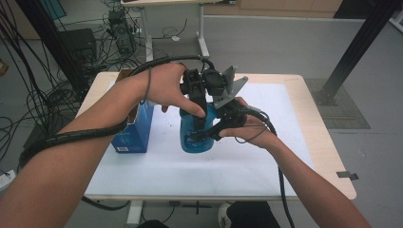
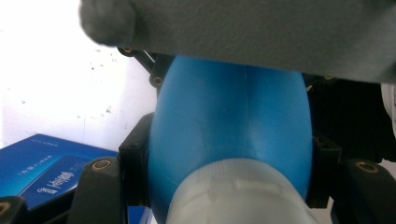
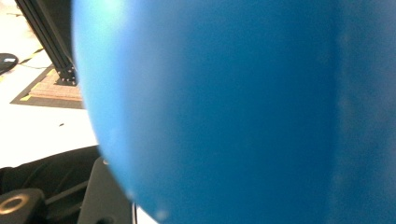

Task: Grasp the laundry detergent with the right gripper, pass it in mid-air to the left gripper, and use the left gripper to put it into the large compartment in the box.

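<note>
Blue plastic bottle (image 1: 192, 137) stands upright near the middle of the white-covered bench (image 1: 237, 166). From above, the left hand-held gripper (image 1: 199, 121) is clamped on its neck, just below the pale cap (image 2: 238, 196). At the bottle's 3 o'clock, the right hand-held gripper (image 1: 209, 135) presses its jaws tight against the body. A blue box (image 1: 135, 130) stands near the bottle at 9 o'clock.

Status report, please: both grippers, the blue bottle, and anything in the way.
Left gripper shut on blue bottle, near its neck. Right gripper shut on its body. Bottle upright on white mat. Blue box close beside.
</note>
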Demonstrator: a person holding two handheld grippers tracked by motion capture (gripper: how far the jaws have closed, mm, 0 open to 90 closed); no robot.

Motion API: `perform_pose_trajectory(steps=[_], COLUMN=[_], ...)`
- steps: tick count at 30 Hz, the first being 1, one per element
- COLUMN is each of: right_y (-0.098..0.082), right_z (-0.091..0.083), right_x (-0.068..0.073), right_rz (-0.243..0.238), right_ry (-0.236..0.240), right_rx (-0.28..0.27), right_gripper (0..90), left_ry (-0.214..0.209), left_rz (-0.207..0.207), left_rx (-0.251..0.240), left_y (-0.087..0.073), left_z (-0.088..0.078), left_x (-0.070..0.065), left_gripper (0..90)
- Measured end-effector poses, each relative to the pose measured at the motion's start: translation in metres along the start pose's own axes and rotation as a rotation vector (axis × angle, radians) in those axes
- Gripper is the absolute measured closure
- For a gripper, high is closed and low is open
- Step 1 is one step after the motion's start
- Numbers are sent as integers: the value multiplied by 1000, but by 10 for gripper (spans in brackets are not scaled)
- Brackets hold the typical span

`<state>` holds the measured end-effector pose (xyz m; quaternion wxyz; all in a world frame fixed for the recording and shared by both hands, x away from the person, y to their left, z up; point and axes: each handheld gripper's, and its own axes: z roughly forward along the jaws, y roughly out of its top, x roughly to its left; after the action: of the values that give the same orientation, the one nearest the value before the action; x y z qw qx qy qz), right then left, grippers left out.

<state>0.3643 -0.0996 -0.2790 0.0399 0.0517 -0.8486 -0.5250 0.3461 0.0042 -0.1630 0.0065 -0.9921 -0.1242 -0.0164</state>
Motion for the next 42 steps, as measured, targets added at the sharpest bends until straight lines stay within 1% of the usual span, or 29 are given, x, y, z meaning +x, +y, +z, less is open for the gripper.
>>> perform_pose_trajectory(steps=[2,3,4,9,14,15,17,18,20,21,22,23,26,30,42], right_y=[0,0,0,1,0,0,0,0,0,0,0,0,0,1,-1], right_z=[0,0,0,0,0,1,1,1,1,1,1,1,0,-1,-1], right_x=[0,0,0,0,0,0,0,0,0,0,0,0,-1,-1,-1], right_rz=[-7,1,-7,1,-7,-1,-10,-1,-9,-1,-8,-1,-7,2,4], right_ry=[-3,1,-3,3,-2,2,-2,2,-3,1,-3,2,-1,2,2], right_rx=[1,-2,1,-1,0,-3,0,-1,2,-1,1,-2,1,-3,-14], right_gripper=[427,427,427,427,425,425,425,424,424,424,424,424,424,423,420], left_ry=[-1,2,1,2,2,1,0,0,1,1,0,0,2,1,0], left_rz=[0,0,0,-3,-4,-4,-4,-4,-4,-4,-4,-4,-3,-3,-1], left_rx=[2,0,0,0,-4,-4,-3,-4,-4,-4,-4,-4,-7,-4,-5], left_y=[0,0,0,0,-1,-2,-2,-2,-2,-2,-1,-1,-1,-1,0], left_z=[0,0,0,0,0,0,0,0,0,0,0,0,0,-1,-1], left_x=[0,0,0,-1,-1,0,0,0,0,0,0,0,0,1,1], left_gripper=[371,370,370,370,370,370,370,370,370,370,370,370,370,371,370])
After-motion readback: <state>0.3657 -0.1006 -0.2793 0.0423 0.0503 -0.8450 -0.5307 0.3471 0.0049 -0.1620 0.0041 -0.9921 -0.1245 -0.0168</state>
